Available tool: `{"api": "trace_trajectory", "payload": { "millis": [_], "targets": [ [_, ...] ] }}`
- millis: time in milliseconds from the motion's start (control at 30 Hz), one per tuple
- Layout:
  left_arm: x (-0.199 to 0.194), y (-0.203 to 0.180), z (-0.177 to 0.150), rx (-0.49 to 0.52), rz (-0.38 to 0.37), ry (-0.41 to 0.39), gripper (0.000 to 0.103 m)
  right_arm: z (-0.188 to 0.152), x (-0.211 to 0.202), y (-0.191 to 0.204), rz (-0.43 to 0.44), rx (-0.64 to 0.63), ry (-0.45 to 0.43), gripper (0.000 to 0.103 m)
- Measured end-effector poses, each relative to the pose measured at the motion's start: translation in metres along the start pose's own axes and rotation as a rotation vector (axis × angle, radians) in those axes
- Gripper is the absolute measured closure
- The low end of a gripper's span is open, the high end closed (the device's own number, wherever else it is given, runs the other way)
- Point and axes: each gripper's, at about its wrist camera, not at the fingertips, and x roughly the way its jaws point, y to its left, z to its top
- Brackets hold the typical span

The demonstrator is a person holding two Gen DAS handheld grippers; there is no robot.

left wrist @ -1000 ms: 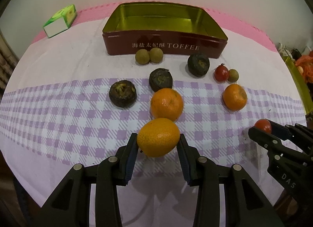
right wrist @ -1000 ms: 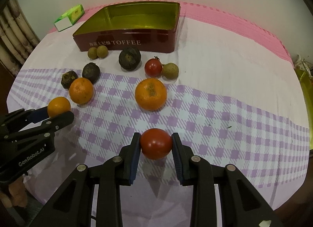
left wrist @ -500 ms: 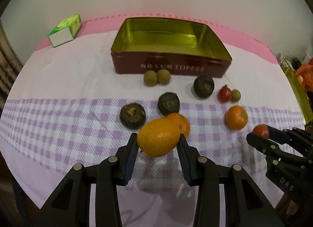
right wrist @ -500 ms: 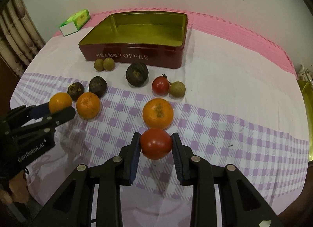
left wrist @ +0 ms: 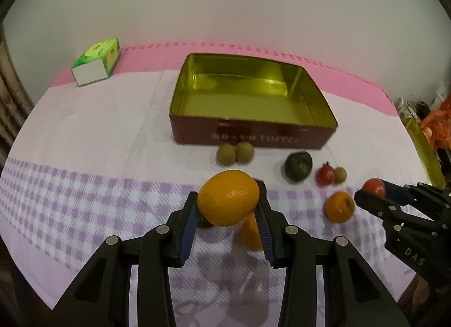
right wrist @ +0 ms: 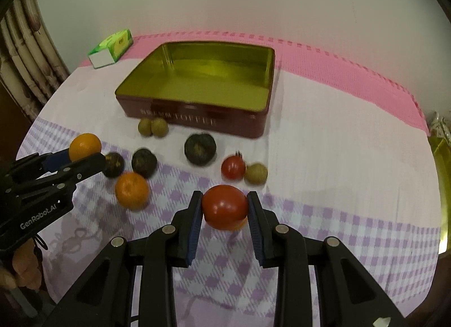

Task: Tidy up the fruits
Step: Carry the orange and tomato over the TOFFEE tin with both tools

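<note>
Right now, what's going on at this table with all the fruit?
A person is sorting fruit with two handheld grippers. The left gripper holds an orange in its jaws, and the right gripper holds a red tomato. Both are off the cloth, facing the empty toffee tin. The other fruit lies loose on the checked tablecloth.

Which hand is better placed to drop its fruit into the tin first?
Left, probably. Its gripper holds the orange almost straight before the tin; the right gripper, with the tomato, faces the tin's right corner.
</note>
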Motion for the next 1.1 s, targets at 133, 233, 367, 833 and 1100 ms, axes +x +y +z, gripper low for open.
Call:
{"api": "trace_trajectory", "payload": {
  "millis": [133, 233, 367, 833, 1100],
  "targets": [
    [0.004, 0.01, 0.02, 0.009, 0.022, -0.026, 0.062, 0.015, 0.004, -0.002, -0.008, -0.012, -0.024, 0.074],
    [0.008, 0.018, 0.036, 0.012, 0.028, -0.042, 0.062, 0.027, 0.007, -0.007, -0.004, 0.003, -0.036, 0.074],
    [0.017, 0.025, 0.055, -0.002, 0.027, -0.045, 0.062, 0.045, 0.011, -0.011, 0.001, 0.022, -0.054, 0.074],
    [0.051, 0.035, 0.087, -0.004, -0.012, -0.013, 0.062, 0.089, 0.034, -0.01, 0.009, 0.004, -0.091, 0.074],
    [0.066, 0.034, 0.096, -0.004, 0.02, -0.003, 0.062, 0.102, 0.054, -0.012, -0.009, 0.015, -0.064, 0.074]
  ]
}}
